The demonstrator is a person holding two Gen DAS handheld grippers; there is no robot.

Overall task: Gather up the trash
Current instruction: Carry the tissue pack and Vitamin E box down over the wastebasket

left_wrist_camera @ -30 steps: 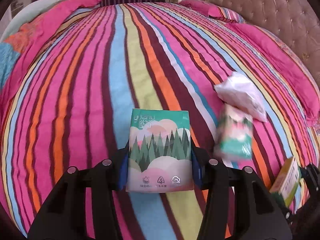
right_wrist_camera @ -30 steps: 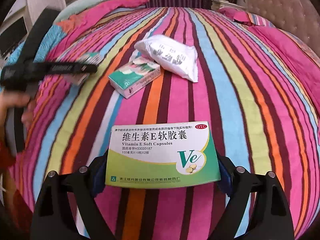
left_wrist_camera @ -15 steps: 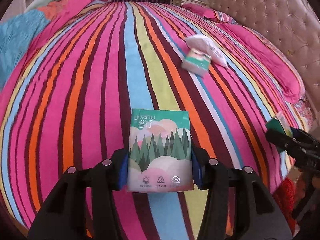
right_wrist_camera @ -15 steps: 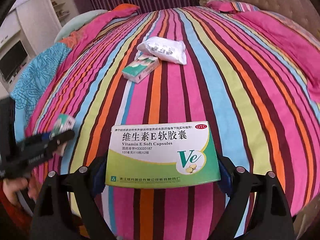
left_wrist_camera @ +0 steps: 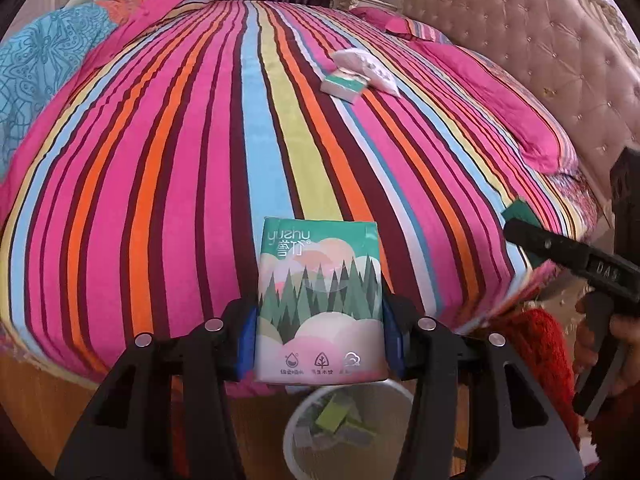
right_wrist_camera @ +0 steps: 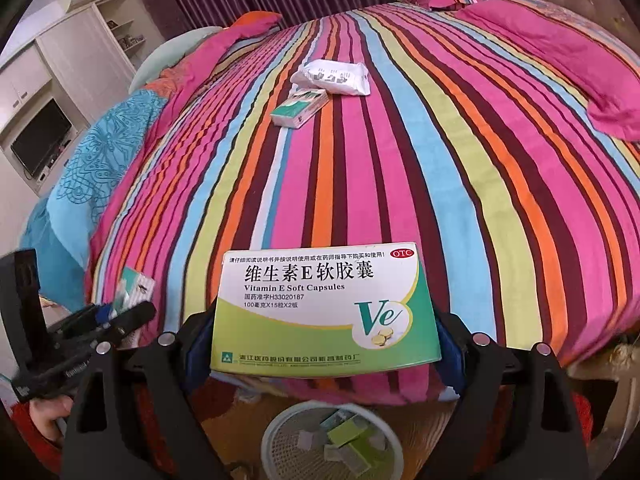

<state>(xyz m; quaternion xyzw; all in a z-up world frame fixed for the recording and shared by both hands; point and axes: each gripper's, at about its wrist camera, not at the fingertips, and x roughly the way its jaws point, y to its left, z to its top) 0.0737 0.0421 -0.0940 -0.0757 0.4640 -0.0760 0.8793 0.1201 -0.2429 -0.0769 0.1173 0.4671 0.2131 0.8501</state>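
Observation:
My left gripper [left_wrist_camera: 320,340] is shut on a green tissue pack [left_wrist_camera: 320,304] printed with a forest. It hangs over the bed's edge, above a white mesh bin [left_wrist_camera: 298,436] on the floor. My right gripper [right_wrist_camera: 326,344] is shut on a green and white vitamin E capsule box [right_wrist_camera: 324,308], also above the white mesh bin [right_wrist_camera: 280,436], which holds several small boxes. Far back on the striped bedspread [left_wrist_camera: 200,160] lie a second tissue pack [left_wrist_camera: 344,86] and a white plastic packet [left_wrist_camera: 368,68]; the same pack [right_wrist_camera: 300,110] and packet [right_wrist_camera: 332,77] show in the right wrist view.
A tufted headboard [left_wrist_camera: 520,40] rises at the right, with pink pillows [left_wrist_camera: 500,108] before it. A turquoise blanket [right_wrist_camera: 100,160] covers the bed's left side. White cabinets with a television [right_wrist_camera: 42,140] stand at far left. The right gripper [left_wrist_camera: 568,256] and a hand [left_wrist_camera: 608,344] show at right.
Both grippers have drawn back from the middle of the bed to its near edge with their loads. The bin has come into view below them. The items left on the bed look farther away.

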